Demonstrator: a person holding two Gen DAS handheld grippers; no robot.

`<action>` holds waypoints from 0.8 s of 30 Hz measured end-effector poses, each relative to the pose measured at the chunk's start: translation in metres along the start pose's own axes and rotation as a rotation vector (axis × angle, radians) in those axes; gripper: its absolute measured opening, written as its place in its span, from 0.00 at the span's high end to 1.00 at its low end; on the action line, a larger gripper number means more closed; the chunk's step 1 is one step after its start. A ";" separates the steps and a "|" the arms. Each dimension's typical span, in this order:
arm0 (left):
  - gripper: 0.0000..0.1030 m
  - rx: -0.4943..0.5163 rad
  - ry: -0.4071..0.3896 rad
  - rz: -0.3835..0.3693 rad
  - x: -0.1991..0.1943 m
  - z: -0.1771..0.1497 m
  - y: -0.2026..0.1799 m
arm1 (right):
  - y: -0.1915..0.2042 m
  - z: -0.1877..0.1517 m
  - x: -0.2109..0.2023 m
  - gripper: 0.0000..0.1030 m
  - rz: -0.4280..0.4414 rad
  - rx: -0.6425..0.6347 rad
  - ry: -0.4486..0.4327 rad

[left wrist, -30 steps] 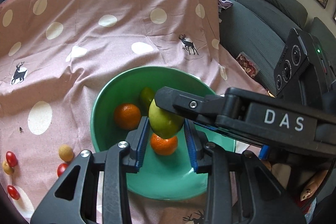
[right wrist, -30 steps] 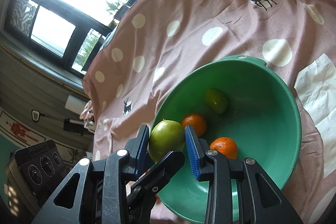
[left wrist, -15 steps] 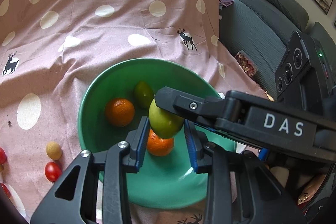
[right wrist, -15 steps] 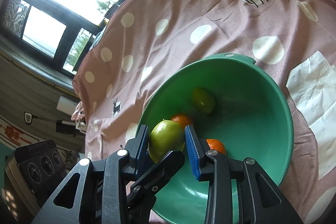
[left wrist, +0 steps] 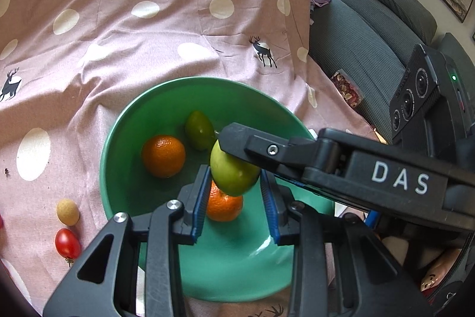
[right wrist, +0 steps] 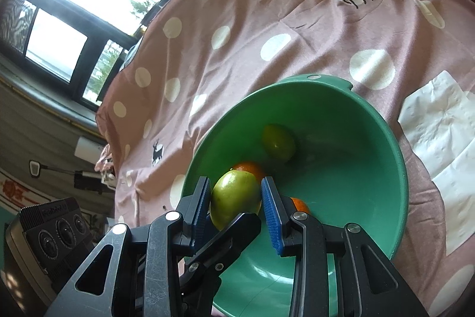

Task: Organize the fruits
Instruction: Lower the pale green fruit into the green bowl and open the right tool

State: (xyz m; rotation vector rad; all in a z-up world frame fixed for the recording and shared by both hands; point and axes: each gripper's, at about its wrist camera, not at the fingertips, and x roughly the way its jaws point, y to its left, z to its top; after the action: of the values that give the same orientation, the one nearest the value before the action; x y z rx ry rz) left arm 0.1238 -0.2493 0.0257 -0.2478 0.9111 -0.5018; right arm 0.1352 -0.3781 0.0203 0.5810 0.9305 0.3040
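Observation:
A light green round fruit (left wrist: 231,168) (right wrist: 234,198) hangs over the near part of a green bowl (left wrist: 154,109) (right wrist: 341,153). My left gripper (left wrist: 235,183) is shut on it, blue pads against its two sides. My right gripper (right wrist: 236,186) is shut on the same fruit from the other direction. One of its fingers (left wrist: 261,147) lies across the fruit's top. From the right wrist, a left finger (right wrist: 234,228) shows under the fruit. In the bowl lie two oranges (left wrist: 163,155) (left wrist: 224,207) and a darker green fruit (left wrist: 199,129) (right wrist: 279,141).
The bowl stands on a pink cloth (left wrist: 148,34) with white dots and deer. Left of the bowl lie a red cherry tomato (left wrist: 67,242) and a small tan fruit (left wrist: 67,211). A white napkin (right wrist: 439,138) lies beside the bowl. A grey sofa (left wrist: 371,34) borders the cloth.
Both grippers keep their hold on the green fruit over the bowl. Only the views have drifted a little, so the bowl and the small fruits sit slightly further left.

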 end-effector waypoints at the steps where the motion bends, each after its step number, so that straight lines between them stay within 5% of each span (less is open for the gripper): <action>1: 0.68 0.000 0.001 0.000 0.001 0.000 0.000 | 0.000 0.000 0.000 0.64 0.000 0.000 0.001; 24: 0.68 -0.020 0.025 -0.015 0.008 -0.002 0.004 | -0.003 -0.001 0.006 0.64 -0.039 -0.004 0.019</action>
State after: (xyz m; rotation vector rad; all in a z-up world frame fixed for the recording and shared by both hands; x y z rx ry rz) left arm 0.1277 -0.2499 0.0176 -0.2673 0.9393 -0.5103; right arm 0.1381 -0.3773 0.0137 0.5565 0.9584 0.2771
